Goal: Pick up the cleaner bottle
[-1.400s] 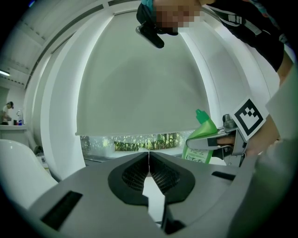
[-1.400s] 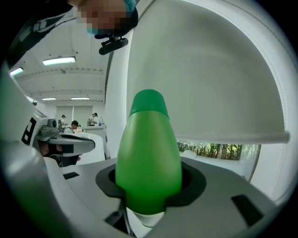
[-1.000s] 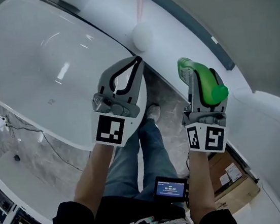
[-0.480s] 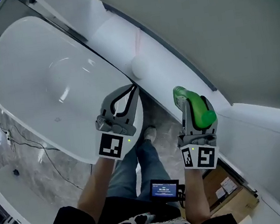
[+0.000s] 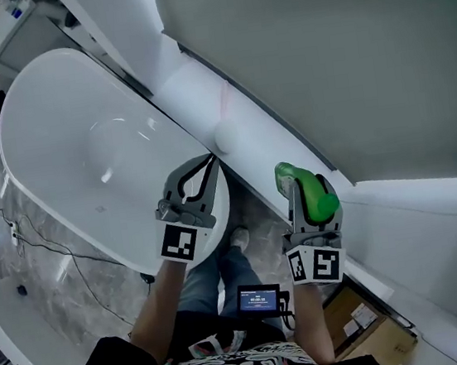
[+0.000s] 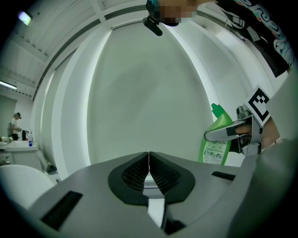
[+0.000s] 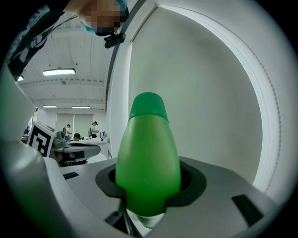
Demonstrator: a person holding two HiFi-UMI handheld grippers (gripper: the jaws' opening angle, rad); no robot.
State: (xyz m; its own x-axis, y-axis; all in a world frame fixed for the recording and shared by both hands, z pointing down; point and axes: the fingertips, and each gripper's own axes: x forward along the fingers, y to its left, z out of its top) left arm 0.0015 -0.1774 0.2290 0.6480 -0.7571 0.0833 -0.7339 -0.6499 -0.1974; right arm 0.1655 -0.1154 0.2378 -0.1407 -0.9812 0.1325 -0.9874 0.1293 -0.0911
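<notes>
A green cleaner bottle with a green cap is held in the air by my right gripper, whose jaws are shut on its body; it fills the right gripper view as a green cone. In the left gripper view the same bottle shows at the right, with a printed label. My left gripper hovers over the bathtub's near rim, jaws shut together with nothing between them.
A white oval bathtub fills the left of the head view. A white curved ledge runs along the grey wall behind it. A cardboard box sits on the marble floor at lower right. Cables trail on the floor at left.
Both grippers have drifted lower in the head view as the view pulled back and tilted. The right one still holds the bottle; the left stays shut.
</notes>
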